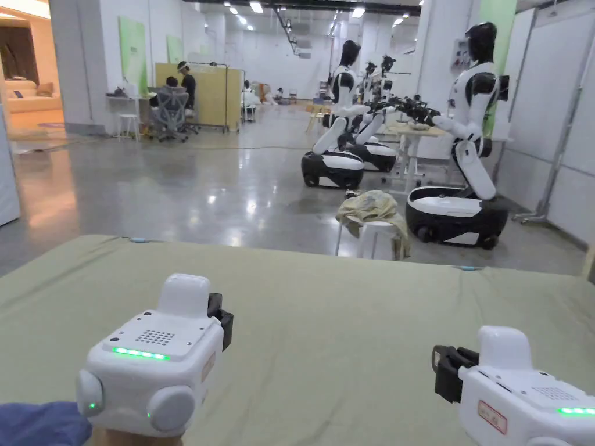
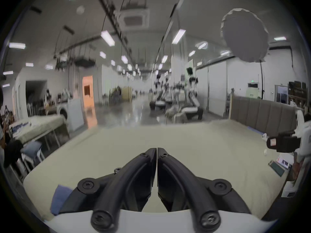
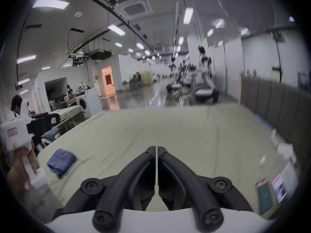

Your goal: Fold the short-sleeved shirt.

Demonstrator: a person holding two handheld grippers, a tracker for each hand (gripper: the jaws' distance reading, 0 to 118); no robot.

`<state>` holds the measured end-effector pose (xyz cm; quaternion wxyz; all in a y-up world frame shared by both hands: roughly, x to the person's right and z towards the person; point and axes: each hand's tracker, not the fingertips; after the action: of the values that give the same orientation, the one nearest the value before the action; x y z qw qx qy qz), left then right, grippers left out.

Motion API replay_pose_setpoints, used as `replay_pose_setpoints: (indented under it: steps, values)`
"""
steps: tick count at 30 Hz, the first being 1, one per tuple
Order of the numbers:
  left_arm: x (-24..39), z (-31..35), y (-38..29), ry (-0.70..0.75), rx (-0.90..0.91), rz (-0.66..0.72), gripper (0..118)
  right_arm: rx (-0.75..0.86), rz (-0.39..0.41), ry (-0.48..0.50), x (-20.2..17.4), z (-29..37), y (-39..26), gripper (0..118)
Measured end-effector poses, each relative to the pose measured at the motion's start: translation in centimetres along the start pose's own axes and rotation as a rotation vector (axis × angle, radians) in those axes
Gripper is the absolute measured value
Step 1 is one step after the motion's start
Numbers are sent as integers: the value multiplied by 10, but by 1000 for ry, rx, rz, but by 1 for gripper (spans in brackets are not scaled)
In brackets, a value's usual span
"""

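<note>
A blue garment, folded into a small stack, lies at the near left corner of the pale green sheet; it shows as the blue garment in the right gripper view and partly behind a jaw as the blue garment in the left gripper view. My left gripper hovers just right of it, jaws shut on nothing, tips together at the left gripper. My right gripper is held at the near right, also shut and empty, seen at the right gripper.
A white stool heaped with clothes stands beyond the far edge. Humanoid robots stand on the floor behind it. A padded headboard lines the right side. A phone and papers lie at the near right edge.
</note>
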<state>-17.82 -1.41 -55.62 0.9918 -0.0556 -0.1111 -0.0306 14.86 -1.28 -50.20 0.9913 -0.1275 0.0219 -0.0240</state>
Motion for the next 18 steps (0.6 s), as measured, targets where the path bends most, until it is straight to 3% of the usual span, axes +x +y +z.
replay_pose_setpoints:
  steps: [1, 4, 10, 18]
  values:
    - [16, 0, 9, -25, 66, 18, 5, 48, 41, -19, 4, 3, 12, 1]
    - [50, -2, 37, -64, 35, 55, 5, 135, 122, -103, 12, 10, 40, 1]
    - [68, 7, 63, -34, 102, -18, 5, 212, 110, -84, 21, 27, 72, 0]
    - [56, 13, 66, 2, 70, 20, 5, 199, 99, -72, 14, 27, 68, 1]
